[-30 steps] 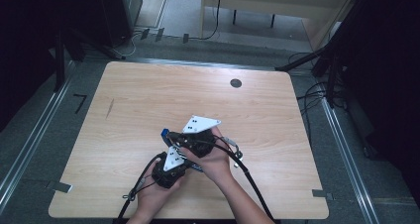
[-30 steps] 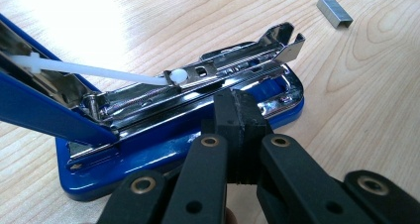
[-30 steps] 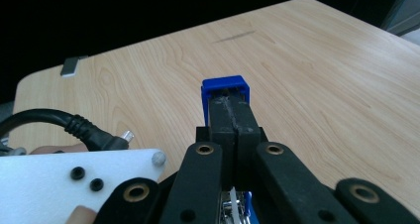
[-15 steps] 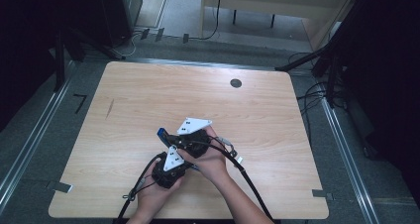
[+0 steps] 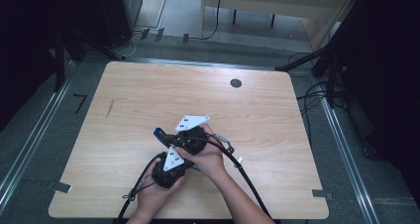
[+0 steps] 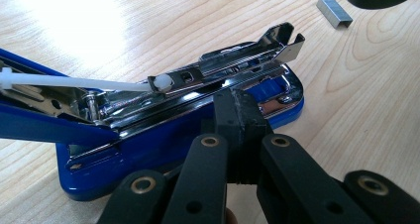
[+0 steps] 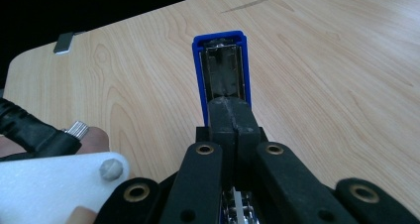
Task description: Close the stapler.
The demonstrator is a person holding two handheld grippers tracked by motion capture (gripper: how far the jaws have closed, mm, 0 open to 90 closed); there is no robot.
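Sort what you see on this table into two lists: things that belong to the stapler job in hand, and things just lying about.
Part of the job:
- blue stapler, opened, magazine exposed
- strip of staples lying beside it
- left gripper, jaws shut
- right gripper, jaws shut at the stapler's raised top

Just lying about:
- dark round cap set in the table
- cables on the floor beside it

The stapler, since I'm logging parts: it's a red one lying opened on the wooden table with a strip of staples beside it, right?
Not red: the stapler is blue, as the left gripper view shows. The rest holds: it lies opened on the wooden table, with a strip of staples beside it.
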